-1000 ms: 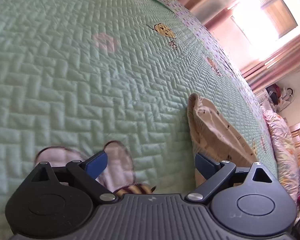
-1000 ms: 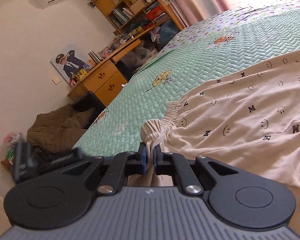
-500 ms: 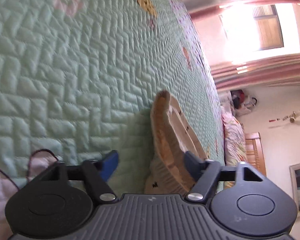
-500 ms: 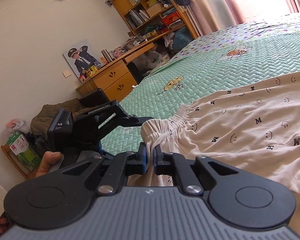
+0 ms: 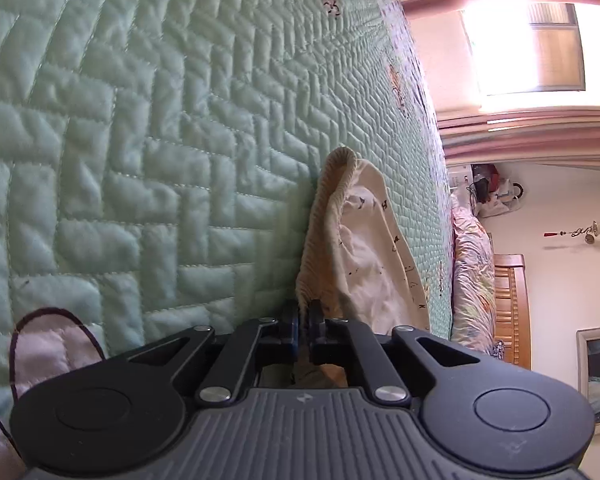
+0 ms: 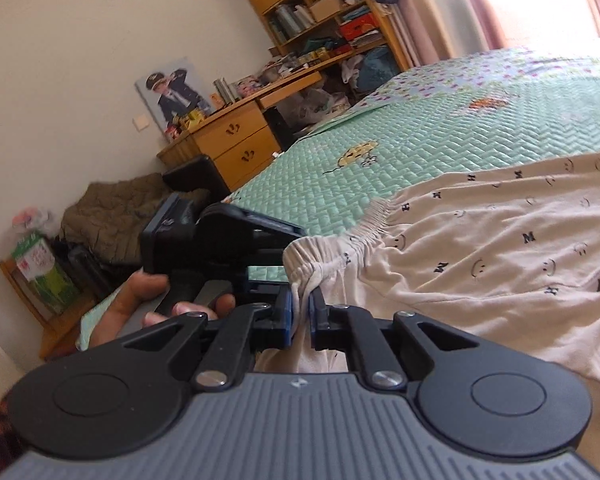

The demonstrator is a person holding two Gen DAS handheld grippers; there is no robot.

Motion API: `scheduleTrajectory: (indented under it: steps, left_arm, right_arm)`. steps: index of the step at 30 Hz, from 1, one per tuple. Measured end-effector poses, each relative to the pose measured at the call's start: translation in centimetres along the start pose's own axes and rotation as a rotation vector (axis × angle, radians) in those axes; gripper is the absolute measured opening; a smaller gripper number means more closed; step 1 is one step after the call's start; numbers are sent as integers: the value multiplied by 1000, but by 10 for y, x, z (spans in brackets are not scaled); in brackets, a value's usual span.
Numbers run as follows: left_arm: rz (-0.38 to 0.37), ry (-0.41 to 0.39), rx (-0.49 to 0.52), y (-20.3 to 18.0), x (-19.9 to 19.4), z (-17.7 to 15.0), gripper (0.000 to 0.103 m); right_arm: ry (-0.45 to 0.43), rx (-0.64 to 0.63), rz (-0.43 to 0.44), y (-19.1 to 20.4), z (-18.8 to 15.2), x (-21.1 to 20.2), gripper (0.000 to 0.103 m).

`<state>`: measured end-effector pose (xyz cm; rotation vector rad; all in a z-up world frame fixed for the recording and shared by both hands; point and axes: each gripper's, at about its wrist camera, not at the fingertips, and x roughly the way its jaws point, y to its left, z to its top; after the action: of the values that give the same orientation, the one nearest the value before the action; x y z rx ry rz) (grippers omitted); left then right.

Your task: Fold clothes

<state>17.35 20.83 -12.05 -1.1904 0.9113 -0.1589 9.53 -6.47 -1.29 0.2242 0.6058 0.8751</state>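
Note:
Cream pyjama trousers [image 6: 480, 248] printed with smileys and letters lie spread on the green quilt. My right gripper [image 6: 300, 312] pinches a bunched corner of their elastic waistband [image 6: 312, 256]; its jaws are opening slightly, and the fabric still fills the gap between the pads. In the left wrist view my left gripper [image 5: 304, 320] is shut on the waistband [image 5: 320, 220], which rises as a ridge ahead of it. A hand [image 6: 140, 300] holds the left gripper's black body [image 6: 204, 236] just left of the right gripper.
The green quilted bedspread [image 6: 420, 140] stretches far beyond the trousers. A wooden desk with drawers [image 6: 236, 144], a crowded bookshelf [image 6: 320, 8] and a dark heap of clothes [image 6: 112, 212] stand beyond the bed's edge. Floral bedding [image 5: 472, 272] lies by a wooden headboard [image 5: 508, 300].
My left gripper came down beside the right one and went from wide open to shut on the waistband. The right gripper rolled a little and its jaws parted slightly.

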Motion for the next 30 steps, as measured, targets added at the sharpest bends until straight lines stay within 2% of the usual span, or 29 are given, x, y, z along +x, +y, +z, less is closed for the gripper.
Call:
scheduleTrajectory:
  steps: [4, 7, 9, 10, 12, 15, 19, 23, 25, 28, 30]
  left_arm:
    - [50, -57, 53, -6, -9, 2, 3]
    - [88, -78, 109, -15, -14, 2, 2]
    - [112, -90, 139, -21, -17, 0, 2]
    - [123, -100, 154, -24, -19, -1, 2]
    - [143, -116, 179, -29, -23, -2, 2]
    - [145, -112, 177, -22, -32, 1, 2]
    - [145, -116, 177, -11, -47, 0, 2]
    - [164, -118, 193, -12, -51, 0, 3]
    - [169, -118, 196, -13, -50, 0, 3]
    - [167, -115, 195, -12, -48, 1, 3]
    - [172, -115, 201, -13, -46, 1, 3]
  right_arm:
    - [35, -64, -33, 11, -6, 8, 14]
    - [72, -51, -32, 11, -10, 10, 17]
    - [70, -34, -14, 8, -11, 3, 33]
    - [63, -34, -17, 6, -11, -2, 37]
    - [48, -40, -76, -1, -9, -12, 43]
    - [55, -44, -180, -15, -1, -15, 43]
    - [89, -70, -259, -23, 5, -4, 43]
    - [144, -28, -292, -34, -3, -1, 43]
    - [159, -17, -337, -38, -9, 0, 43]
    - [127, -51, -360, -37, -17, -13, 43]
    - [88, -51, -408, -44, -17, -30, 43]
